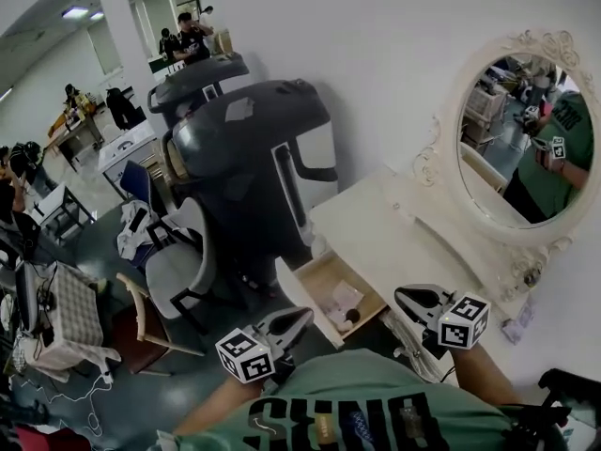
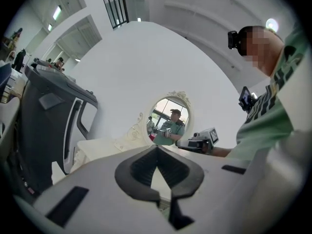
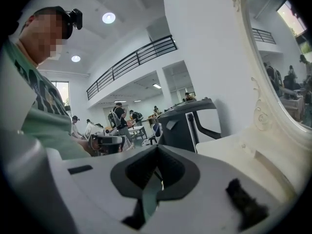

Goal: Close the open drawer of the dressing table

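The table (image 1: 394,242) is cream-white, and its open drawer (image 1: 324,285) is pale wood inside. The mirror (image 1: 521,139) has a cream, scroll-carved frame. The left tool (image 1: 302,318) and right tool (image 1: 404,298) are light grey with black-and-white square markers. The shirt (image 1: 357,393) is green with black lettering. The machine (image 1: 254,167) to the left is dark grey.

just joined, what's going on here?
A person stands at the white dressing table with a claw in each hand. Its drawer is pulled open, with small items inside. The left claw and right claw are shut and empty, held near the drawer. Neither appears to touch it, so it is not yet pushed.
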`<state>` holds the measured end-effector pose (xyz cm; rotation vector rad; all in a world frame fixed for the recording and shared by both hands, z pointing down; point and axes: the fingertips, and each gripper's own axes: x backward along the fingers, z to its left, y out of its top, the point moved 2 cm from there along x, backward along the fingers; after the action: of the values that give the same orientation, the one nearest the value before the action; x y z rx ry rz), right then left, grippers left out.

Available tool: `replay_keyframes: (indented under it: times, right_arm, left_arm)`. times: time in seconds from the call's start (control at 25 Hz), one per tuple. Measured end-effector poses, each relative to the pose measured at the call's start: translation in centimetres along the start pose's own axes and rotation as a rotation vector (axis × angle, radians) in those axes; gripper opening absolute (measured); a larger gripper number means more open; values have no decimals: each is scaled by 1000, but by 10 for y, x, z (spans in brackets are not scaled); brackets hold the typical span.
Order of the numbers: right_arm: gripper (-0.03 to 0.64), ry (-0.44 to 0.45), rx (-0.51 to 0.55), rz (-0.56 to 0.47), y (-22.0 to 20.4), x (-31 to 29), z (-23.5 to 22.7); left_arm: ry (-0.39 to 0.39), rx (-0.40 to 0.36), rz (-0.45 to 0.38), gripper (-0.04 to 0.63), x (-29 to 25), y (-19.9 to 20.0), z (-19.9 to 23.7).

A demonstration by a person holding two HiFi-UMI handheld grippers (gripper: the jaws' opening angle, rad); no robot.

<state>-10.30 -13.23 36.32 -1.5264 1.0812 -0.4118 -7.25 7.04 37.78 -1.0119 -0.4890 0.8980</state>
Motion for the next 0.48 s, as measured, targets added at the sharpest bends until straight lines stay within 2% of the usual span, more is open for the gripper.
replay_keyframes:
  times: [0.2,0.48]
  right_arm:
    - [11,41,52,19,27,-55,21]
    - [11,13,59,62,47,-111,50]
  left_arm:
    - [33,19,-38,9,36,20,46]
    - [12,45,-68,9,81,35,96]
